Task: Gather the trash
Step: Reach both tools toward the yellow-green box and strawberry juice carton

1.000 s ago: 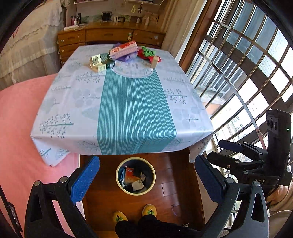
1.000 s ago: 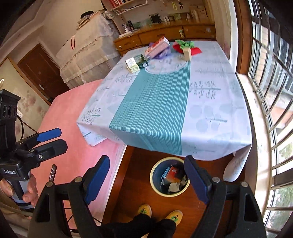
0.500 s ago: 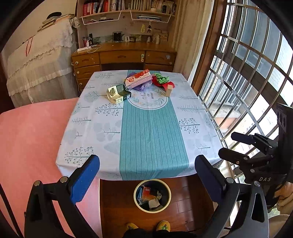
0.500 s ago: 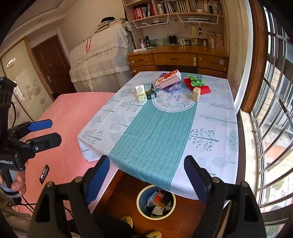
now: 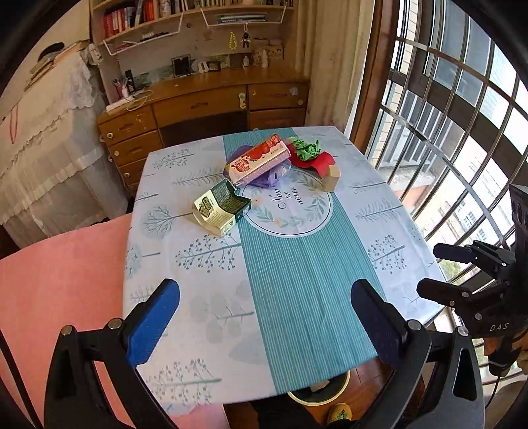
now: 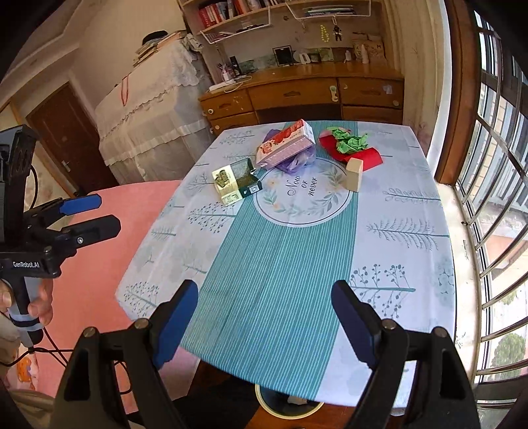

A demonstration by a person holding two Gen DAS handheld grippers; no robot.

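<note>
Trash lies at the tabletop's (image 5: 290, 280) far end — green carton (image 5: 220, 206), red-and-purple box (image 5: 259, 161), crumpled red-green paper (image 5: 310, 153). Left gripper (image 5: 264, 316) and right gripper (image 6: 264, 316) hover near, jaws spread, empty. Bin (image 5: 318, 391) sits below the near edge.

I'm in a lived-in home room: bookshelves (image 5: 184, 16) above a wooden dresser (image 5: 204, 105) cluttered with framed photos, a lace-draped cabinet (image 6: 148, 109), a barred window (image 5: 462, 132), and a surface under a printed tablecloth (image 5: 297, 264).
</note>
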